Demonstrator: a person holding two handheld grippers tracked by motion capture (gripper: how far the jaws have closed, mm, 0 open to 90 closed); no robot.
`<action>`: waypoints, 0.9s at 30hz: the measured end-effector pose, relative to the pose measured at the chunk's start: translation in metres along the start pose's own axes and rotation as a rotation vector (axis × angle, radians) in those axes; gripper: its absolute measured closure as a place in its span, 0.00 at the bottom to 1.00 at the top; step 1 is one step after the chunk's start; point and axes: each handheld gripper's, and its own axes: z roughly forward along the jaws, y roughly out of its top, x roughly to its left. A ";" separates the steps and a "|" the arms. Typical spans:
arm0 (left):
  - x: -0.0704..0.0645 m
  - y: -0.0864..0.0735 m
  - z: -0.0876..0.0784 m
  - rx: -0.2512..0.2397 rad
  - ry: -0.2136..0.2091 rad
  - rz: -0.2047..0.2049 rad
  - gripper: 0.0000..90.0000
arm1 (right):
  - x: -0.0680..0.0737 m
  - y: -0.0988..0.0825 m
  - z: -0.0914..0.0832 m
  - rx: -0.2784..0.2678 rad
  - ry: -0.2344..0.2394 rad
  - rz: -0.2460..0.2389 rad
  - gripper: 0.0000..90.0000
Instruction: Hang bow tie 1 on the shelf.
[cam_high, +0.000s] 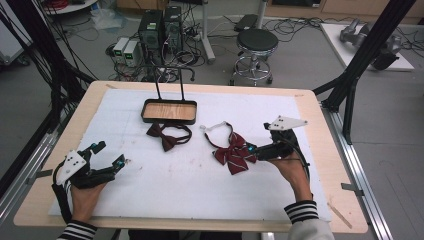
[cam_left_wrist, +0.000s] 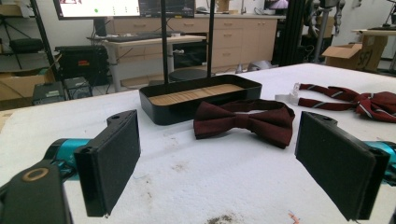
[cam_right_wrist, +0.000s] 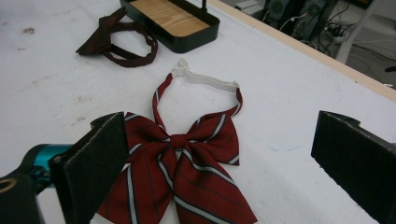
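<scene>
A red bow tie with white stripes (cam_high: 235, 155) lies flat on the white mat, its strap and white clasp (cam_right_wrist: 205, 79) looped toward the far side. My right gripper (cam_high: 257, 138) is open just right of it, one jaw beside the bow's wing (cam_right_wrist: 182, 163) and nothing between the pads. A plain dark maroon bow tie (cam_high: 167, 136) lies in front of a black tray with a wooden bottom (cam_high: 150, 119). My left gripper (cam_high: 109, 154) is open near the mat's left front, facing the maroon bow tie (cam_left_wrist: 243, 120) and the tray (cam_left_wrist: 159, 114) from a distance.
Two thin black uprights (cam_high: 159, 87) rise from the tray's far side. The white mat (cam_high: 180, 185) covers most of the wooden table (cam_high: 320, 150). Beyond the table stand a stool (cam_high: 256, 42), computer towers (cam_high: 160, 27) and black frame posts (cam_high: 360, 55).
</scene>
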 end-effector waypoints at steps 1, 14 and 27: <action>0.000 0.000 0.000 0.000 0.000 0.000 0.16 | -0.001 0.002 0.002 0.005 0.005 -0.002 0.04; 0.000 0.000 0.000 0.000 0.002 0.000 0.16 | 0.002 0.029 0.042 0.205 0.071 -0.088 0.05; 0.000 0.000 0.000 0.001 0.001 -0.002 0.16 | 0.006 0.027 0.068 0.313 0.089 -0.100 0.06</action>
